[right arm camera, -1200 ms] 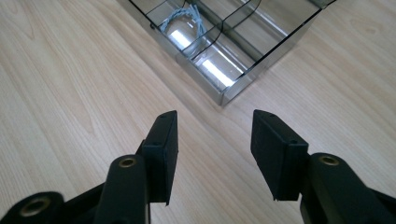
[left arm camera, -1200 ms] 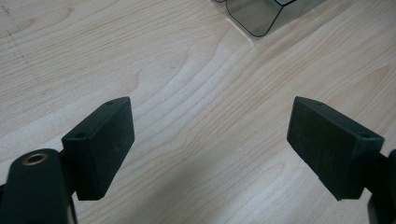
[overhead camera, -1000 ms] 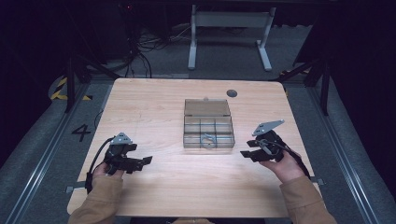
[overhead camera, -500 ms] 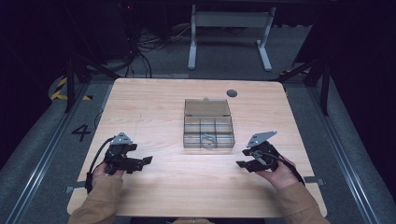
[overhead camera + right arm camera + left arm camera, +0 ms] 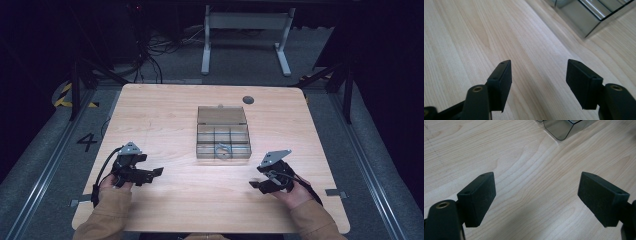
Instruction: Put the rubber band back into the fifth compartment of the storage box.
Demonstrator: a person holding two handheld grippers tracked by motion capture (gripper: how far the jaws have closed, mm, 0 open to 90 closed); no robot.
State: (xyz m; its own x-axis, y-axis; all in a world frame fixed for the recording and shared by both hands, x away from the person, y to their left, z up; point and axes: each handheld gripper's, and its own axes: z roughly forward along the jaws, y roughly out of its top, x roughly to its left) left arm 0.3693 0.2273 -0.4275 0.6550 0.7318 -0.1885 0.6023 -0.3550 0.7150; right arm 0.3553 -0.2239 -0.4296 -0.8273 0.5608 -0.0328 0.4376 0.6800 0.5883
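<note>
Bench: we are looking down on a light wooden table (image 5: 165,115) — a small dark round mark (image 5: 248,100) is sitting near its far right corner.
Box: we are seeing a clear compartment box (image 5: 223,134) lying at the middle of the bench, slightly toward the far edge, with its lid standing open at the far side. A small ring-like metal part (image 5: 223,149) is lying in the middle compartment of the near row; we cannot tell what it is.
Left gripper: we are seeing the left gripper (image 5: 150,173) hovering near the near left corner, pointing toward the bench's middle. In the left gripper view its jaws are standing wide apart with bare wood between them, holding nothing. A corner of the box (image 5: 560,128) is showing at the top of that view.
Right gripper: the right gripper (image 5: 255,180) is hanging near the near right part of the bench, just on the near side of the box's right corner — jaws spread, nothing between them. The box wall (image 5: 584,20) is showing at the upper right of its view.
Hands: tan sleeves (image 5: 107,215) are coming in from the near edge.
</note>
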